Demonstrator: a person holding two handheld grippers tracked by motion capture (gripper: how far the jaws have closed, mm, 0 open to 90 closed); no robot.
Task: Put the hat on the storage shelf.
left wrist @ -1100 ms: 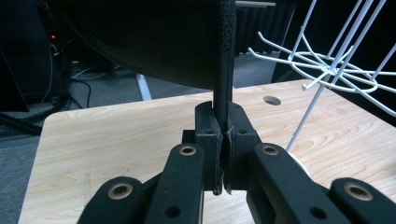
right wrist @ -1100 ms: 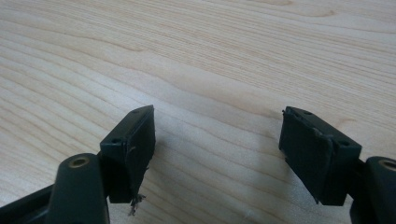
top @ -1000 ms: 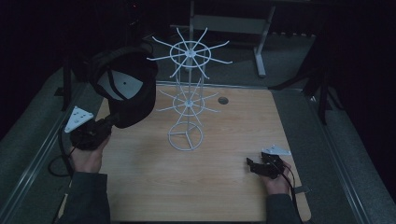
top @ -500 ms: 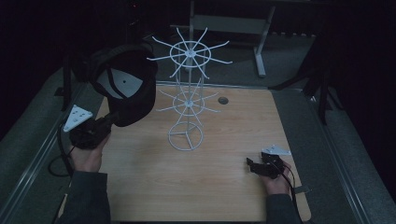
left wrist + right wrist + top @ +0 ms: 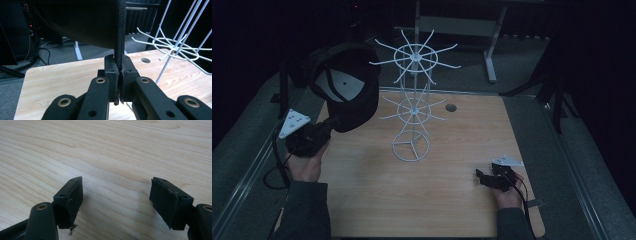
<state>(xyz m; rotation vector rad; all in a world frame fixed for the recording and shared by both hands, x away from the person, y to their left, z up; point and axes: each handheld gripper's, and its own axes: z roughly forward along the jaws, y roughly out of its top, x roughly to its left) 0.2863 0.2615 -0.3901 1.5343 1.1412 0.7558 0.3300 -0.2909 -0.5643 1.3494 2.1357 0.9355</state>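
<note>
The left tool is pinching a black cap by its edge, lifting it left of the white rack, likely to hang it. The right tool is resting wide open, empty, on the worktop.

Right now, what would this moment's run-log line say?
left gripper: shut on black cap, held raised beside white wire rack | right gripper: open, low over wooden table | cap not on rack
</note>
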